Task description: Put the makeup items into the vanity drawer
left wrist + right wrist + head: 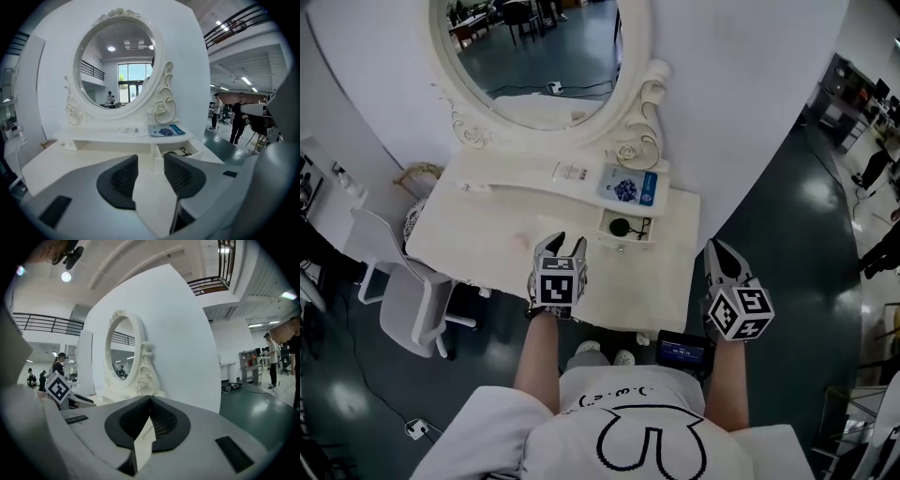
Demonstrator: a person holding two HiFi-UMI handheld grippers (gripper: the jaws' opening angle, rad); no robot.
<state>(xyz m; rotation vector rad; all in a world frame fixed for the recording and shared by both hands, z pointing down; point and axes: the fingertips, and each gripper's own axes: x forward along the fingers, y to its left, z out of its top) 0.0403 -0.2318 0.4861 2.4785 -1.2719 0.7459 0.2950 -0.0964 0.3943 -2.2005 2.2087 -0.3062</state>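
Two hand-held grippers in play; noted left to right.

Left hand-held gripper (568,242): jaws apart, nothing between them, hovering over the surface (487,239).

Count on the shelf below the mirror (544,56): one white strip (569,172) and one blue packet (628,187), two items.
- Strip: straight ahead of the left hand-held gripper, long axis along the shelf.
- Packet: ahead and to the right, long axis also roughly along the shelf.

One drawer (625,243): pulled open, just below the packet and just right of the left jaws. One dark round item (621,226) is inside, with something thin and black beside it that I cannot identify.

Right hand-held gripper (714,248): jaws clenched on nothing, off the right edge of the surface.

Judgement: the left is nearer to both shelf items, so the reach goes forward and slightly right.
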